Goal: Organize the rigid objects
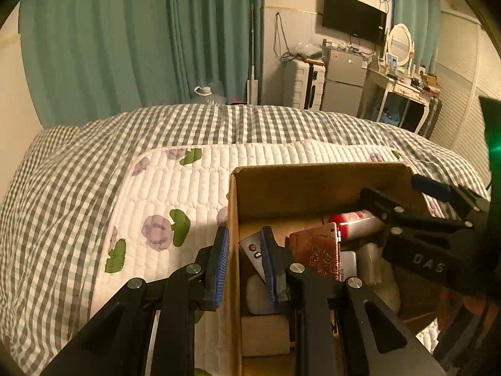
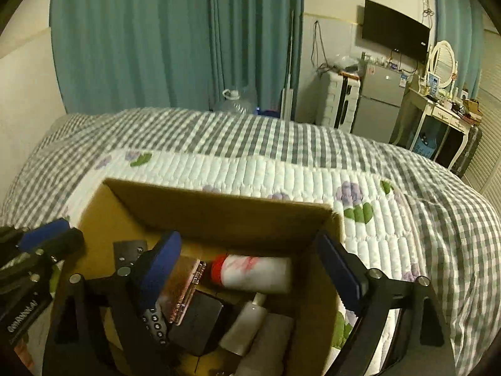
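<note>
A cardboard box [image 1: 313, 175] [image 2: 219, 206] sits on the bed. Inside lie a white bottle with a red cap [image 2: 253, 274] [image 1: 357, 221], a copper patterned case [image 1: 316, 253] [image 2: 184, 288], a grey remote [image 1: 252, 252] [image 2: 155, 319], a black block [image 2: 197, 326] and pale bottles [image 2: 247, 322]. My left gripper [image 1: 245, 266] straddles the box's left wall [image 1: 233, 250], one finger outside and one inside, jaws close on it. My right gripper [image 2: 250, 282] is open wide over the box, holding nothing; it also shows in the left wrist view [image 1: 416, 200].
The bed carries a grey checked quilt [image 1: 78, 163] and a white floral pad [image 1: 175, 206]. Teal curtains [image 2: 156, 47], a water jug [image 2: 235, 101], a suitcase [image 2: 338, 103], a small fridge [image 2: 380, 100], a wall TV [image 2: 394, 34] and a dressing table [image 2: 444, 116] stand behind.
</note>
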A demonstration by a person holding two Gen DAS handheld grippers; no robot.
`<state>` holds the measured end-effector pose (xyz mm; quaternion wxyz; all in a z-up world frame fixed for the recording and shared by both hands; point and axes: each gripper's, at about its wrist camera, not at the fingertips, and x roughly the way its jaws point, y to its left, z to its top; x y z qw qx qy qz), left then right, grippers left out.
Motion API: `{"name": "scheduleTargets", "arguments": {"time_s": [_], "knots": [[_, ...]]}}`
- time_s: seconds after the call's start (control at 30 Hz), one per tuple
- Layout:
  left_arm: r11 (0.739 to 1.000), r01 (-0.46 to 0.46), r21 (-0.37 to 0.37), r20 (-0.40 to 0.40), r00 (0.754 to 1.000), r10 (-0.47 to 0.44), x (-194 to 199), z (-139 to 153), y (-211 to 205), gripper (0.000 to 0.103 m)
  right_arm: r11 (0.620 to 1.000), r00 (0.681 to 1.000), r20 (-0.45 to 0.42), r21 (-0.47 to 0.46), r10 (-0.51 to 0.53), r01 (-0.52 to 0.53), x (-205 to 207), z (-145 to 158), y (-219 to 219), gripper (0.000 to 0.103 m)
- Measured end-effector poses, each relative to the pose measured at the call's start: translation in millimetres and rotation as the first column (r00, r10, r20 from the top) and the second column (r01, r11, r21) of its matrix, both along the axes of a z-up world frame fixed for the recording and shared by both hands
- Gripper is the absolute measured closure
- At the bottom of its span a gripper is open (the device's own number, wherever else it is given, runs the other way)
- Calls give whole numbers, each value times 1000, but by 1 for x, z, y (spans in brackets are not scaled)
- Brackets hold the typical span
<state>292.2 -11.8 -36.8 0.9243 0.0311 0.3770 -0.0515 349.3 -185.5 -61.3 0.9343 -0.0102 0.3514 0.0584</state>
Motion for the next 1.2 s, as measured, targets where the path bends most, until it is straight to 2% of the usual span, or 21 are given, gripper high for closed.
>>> {"name": "scheduleTargets", "arguments": {"time_s": [0.17,0.33,0.5,0.63,0.7,0.73,0.77,0.83,0.9,0.93,1.03,1.2], "knots": [[1000,14,4,48,999,-14,-26,22,-5,80,1000,999,25,15,-27,26,-33,29,-9,13],[999,35,0,124,992,-35,-65,64,-12,80,997,995,72,9,-73,73,-84,71,-21,13],[998,48,30,247,967,-54,-116,106,-15,80,996,984,155,-4,-87,89,-144,118,-27,13],[999,42,27,299,953,-49,-154,118,-12,80,994,967,232,18,-105,103,-195,136,-31,13],[999,29,37,322,946,-40,-169,117,-11,73,993,963,247,56,-112,101,-212,135,-32,13],[998,22,51,340,940,-38,-178,115,-11,57,992,960,255,82,-112,94,-223,132,-33,12],[998,11,57,352,936,-30,-183,113,-11,35,991,958,262,93,-114,92,-229,129,-34,6],[999,-13,53,375,927,-8,-192,106,-7,19,991,951,286,94,-116,93,-241,122,-32,0],[999,-22,33,382,924,7,-198,94,-2,10,990,937,322,79,-135,115,-252,114,-31,0],[999,-37,20,379,925,27,-200,86,2,1,989,935,326,75,-144,126,-255,108,-30,0],[998,-64,-17,391,918,65,-205,63,11,0,987,934,322,105,-151,124,-259,93,-34,0],[998,-62,-22,363,929,66,-202,39,16,0,989,939,312,85,-144,123,-258,67,-30,0]]}}
